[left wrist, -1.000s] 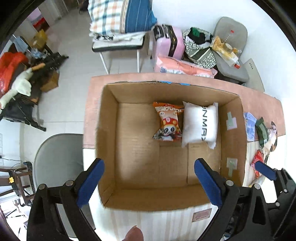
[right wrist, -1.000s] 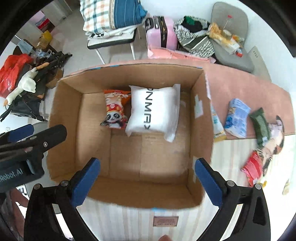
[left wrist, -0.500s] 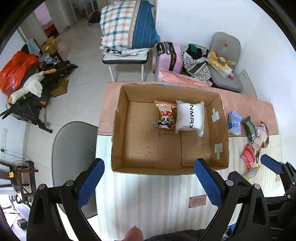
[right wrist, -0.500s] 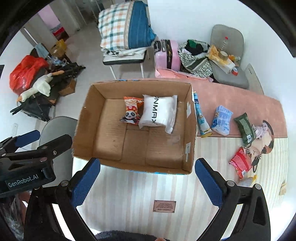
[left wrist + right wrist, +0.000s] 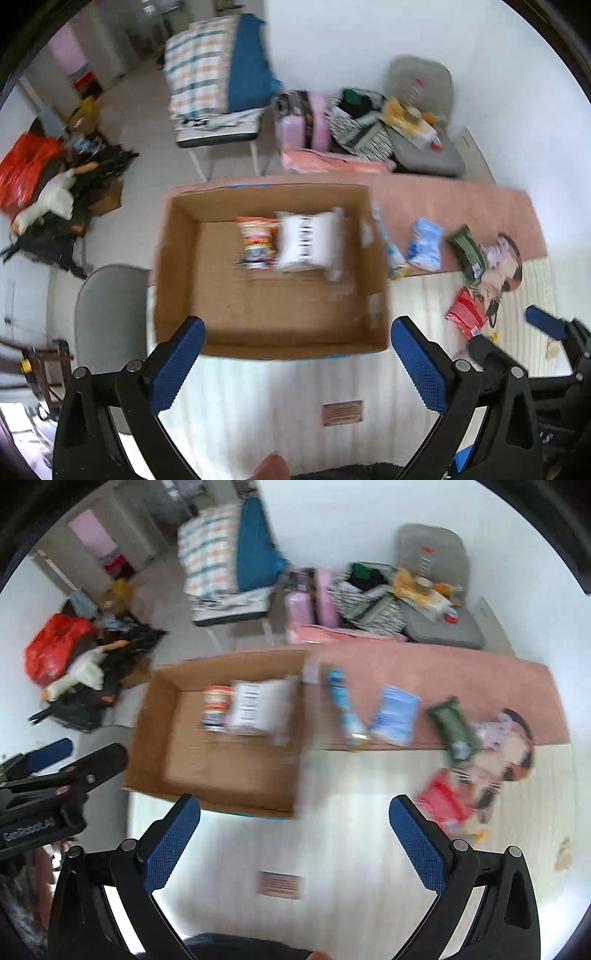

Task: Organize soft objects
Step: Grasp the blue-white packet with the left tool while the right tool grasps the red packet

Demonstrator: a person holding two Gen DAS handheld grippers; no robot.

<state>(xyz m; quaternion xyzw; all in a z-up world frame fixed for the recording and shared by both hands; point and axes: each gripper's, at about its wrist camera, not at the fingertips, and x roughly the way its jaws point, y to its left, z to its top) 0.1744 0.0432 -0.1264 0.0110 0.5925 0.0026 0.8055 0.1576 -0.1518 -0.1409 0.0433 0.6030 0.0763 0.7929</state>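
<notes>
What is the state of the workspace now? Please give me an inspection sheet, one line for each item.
Surface: table with a pale striped part in front and a pink strip behind.
Job's things: cardboard box holds an orange snack bag and a white pillow pack; outside it lie a blue pack, a green pack, a red pack and a long blue tube pack.
Clutter: a printed figure item beside the packs.
Grippers: left gripper and right gripper both open, empty.
Cables: nothing seen.
Surroundings: chairs, pink suitcase, bags, piled floor items.
</notes>
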